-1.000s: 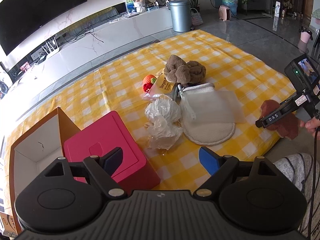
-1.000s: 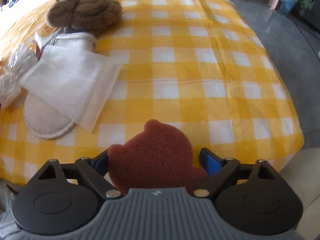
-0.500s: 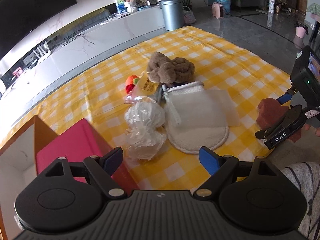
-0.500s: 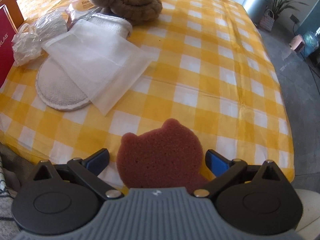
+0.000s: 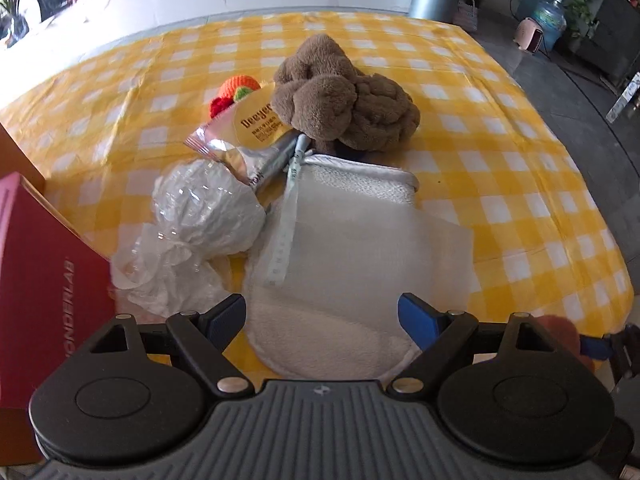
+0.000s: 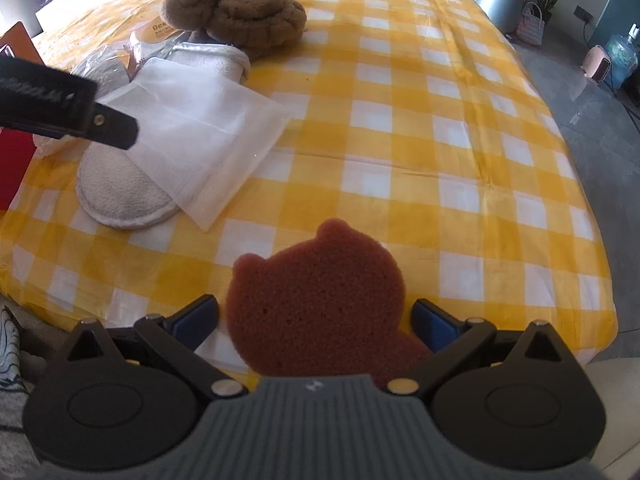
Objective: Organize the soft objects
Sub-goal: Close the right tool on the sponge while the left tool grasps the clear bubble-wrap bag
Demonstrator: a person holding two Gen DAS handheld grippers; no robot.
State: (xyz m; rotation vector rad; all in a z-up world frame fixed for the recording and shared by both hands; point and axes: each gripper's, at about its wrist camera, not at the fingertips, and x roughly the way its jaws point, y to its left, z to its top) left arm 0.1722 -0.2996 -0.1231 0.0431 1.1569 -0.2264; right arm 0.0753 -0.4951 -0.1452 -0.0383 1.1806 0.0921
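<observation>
**Soft items on a checked cloth, seen along both tongs**

Yellow-and-white checked cloth (image 6: 420, 92) covers the table. Right gripper (image 6: 316, 316): its jaws have just been opening and now stand spread, with the bear-shaped brown sponge (image 6: 320, 292) between them; small gaps show beside each blue pad, so the sponge is not pinched. Left gripper (image 5: 322, 316): jaws spread and empty, poised over the rounded near end of the white terry mitt (image 5: 340, 264). A translucent white pouch (image 5: 400, 248) lies across the mitt. Left of the left tongs sit a crumpled clear plastic bag (image 5: 204, 216) and a red box (image 5: 44, 280). Beyond the mitt lie a brown plush toy (image 5: 344, 96), a foil packet (image 5: 248, 136) and an orange knitted item (image 5: 236, 88).
</observation>
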